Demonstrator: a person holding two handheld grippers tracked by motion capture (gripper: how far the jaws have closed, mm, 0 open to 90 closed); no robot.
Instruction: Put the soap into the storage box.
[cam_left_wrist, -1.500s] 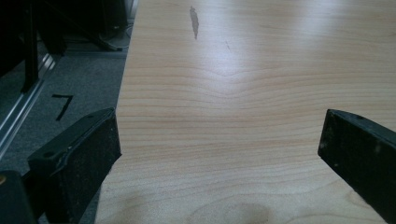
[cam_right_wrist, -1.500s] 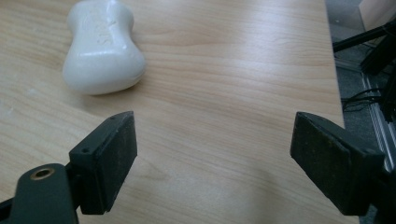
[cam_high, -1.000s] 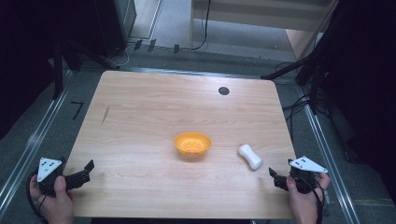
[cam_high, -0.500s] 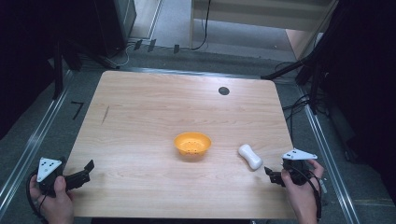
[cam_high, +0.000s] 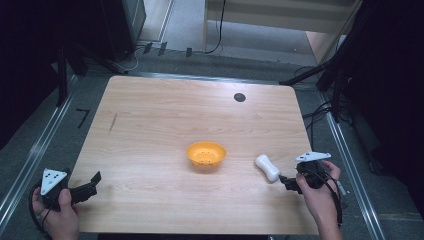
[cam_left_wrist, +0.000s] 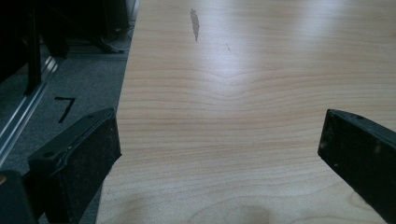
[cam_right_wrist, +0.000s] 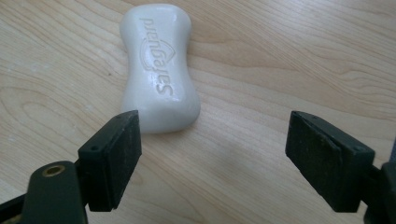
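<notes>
Moved in toward the soap since a second ago: right gripper (cam_high: 286, 182), now just short of the bar's near end, jaws spread wide and empty. Largest first: wooden table (cam_high: 150, 125), bare but for three things. Orange bowl (cam_high: 206, 154) near the middle. White soap (cam_right_wrist: 159, 65) just right of the bowl, flat on the wood, long axis running away from the right gripper and somewhat off toward its left jaw. Left gripper (cam_high: 86, 187) well apart at the near left corner, jaws likewise wide, nothing held.
</notes>
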